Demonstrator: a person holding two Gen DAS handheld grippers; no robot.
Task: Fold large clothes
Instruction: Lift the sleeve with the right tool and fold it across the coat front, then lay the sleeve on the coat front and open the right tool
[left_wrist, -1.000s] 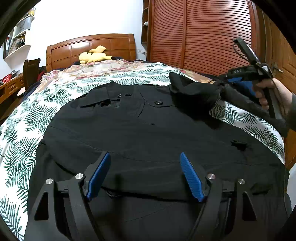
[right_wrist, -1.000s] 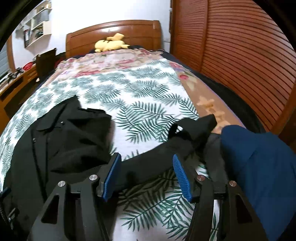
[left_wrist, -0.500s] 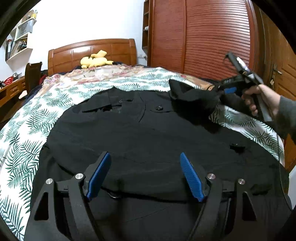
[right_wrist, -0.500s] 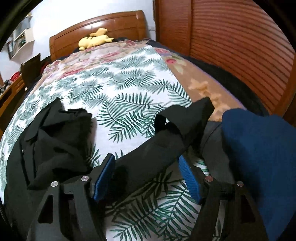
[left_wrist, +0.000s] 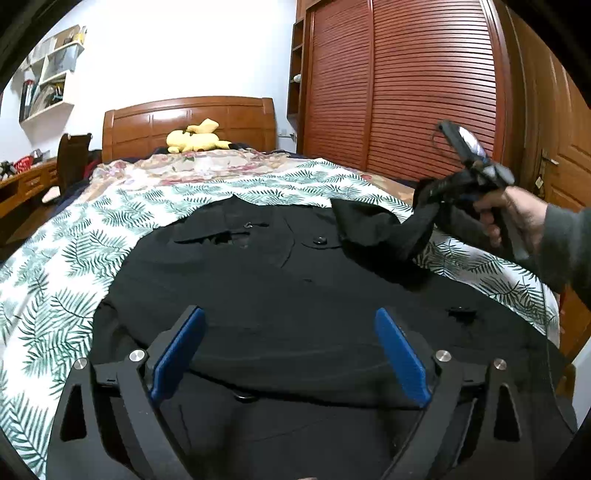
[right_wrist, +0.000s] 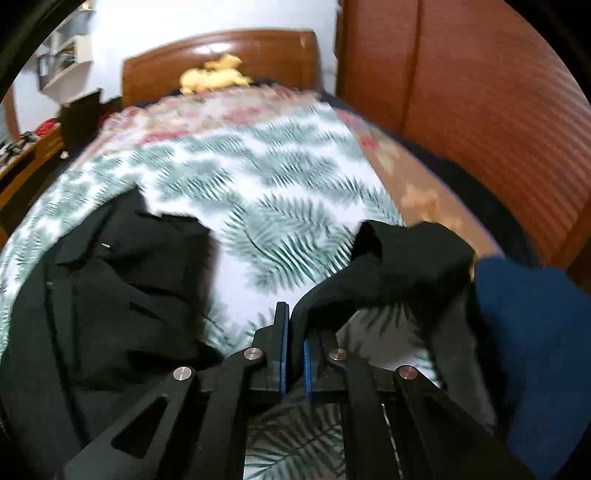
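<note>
A black coat (left_wrist: 295, 280) lies spread, front up, on the palm-leaf bedsheet (left_wrist: 74, 251). My left gripper (left_wrist: 289, 317) hovers over the coat's lower part. Its jaws are opening, with nothing pinched between the blue pads (left_wrist: 177, 354). In the right wrist view my right gripper (right_wrist: 293, 317) is shut on the coat's black sleeve (right_wrist: 399, 266), whose cuff end droops beyond the tips. The left wrist view shows that gripper (left_wrist: 430, 194) at the right, held by a hand (left_wrist: 517, 218), lifting the sleeve (left_wrist: 410, 236) off the sheet.
A blue garment (right_wrist: 535, 332) lies at the bed's right edge beside the sleeve. A yellow plush toy (left_wrist: 195, 138) sits by the wooden headboard (left_wrist: 184, 114). A slatted wardrobe (left_wrist: 424, 92) runs along the right, and a desk (left_wrist: 22, 184) stands left.
My right gripper went from open around the sleeve to shut on it and has raised it off the sheet. My left gripper's jaws stand wider and it has risen slightly.
</note>
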